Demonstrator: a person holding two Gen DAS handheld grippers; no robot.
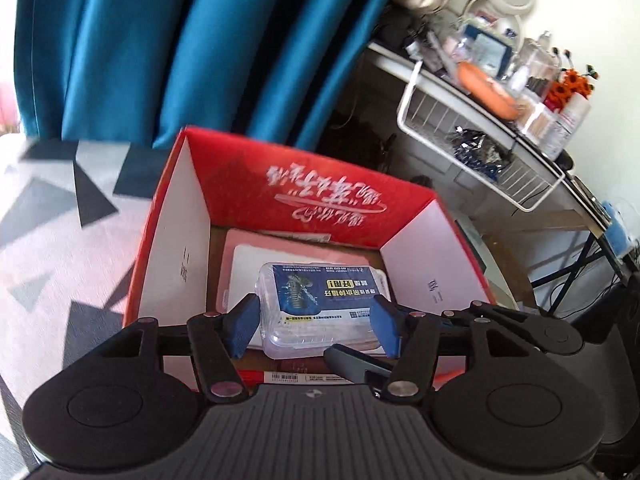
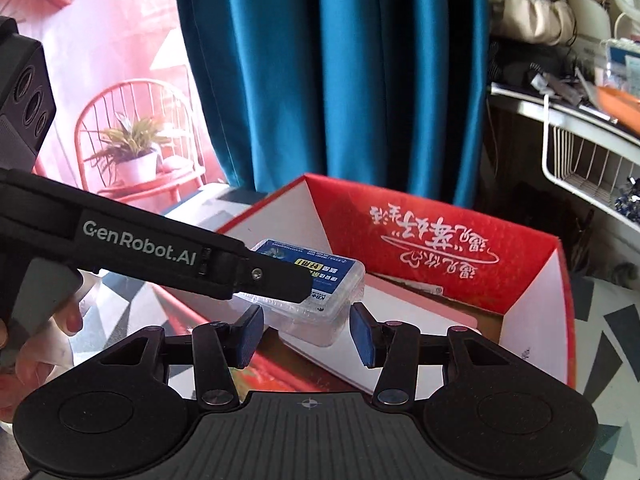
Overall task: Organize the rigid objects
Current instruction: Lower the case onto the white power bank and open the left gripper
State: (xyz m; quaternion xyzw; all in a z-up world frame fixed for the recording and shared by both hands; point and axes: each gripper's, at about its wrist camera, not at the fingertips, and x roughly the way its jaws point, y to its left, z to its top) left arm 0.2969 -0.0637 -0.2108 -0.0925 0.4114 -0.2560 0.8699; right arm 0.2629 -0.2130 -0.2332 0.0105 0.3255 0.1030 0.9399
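One clear plastic case (image 1: 320, 308) was already down inside the red box (image 1: 304, 184), so this looked like the let-go step.

The case lay flat on a white slab in the box bottom. The left gripper (image 1: 316, 326) straddled it with its blue pads spread and a sliver of daylight on each side, so not squeezing. The right gripper (image 2: 306, 334) hung just short of the case, part open, nothing in it. Next move, I reckon: lift both clear without clipping the box walls, then find another item. The box sat on a grey-and-white triangle-pattern cloth (image 1: 60, 216), teal curtain (image 1: 192, 48) behind, cluttered desk (image 1: 472, 92) with a wire basket (image 1: 460, 136) beside it.
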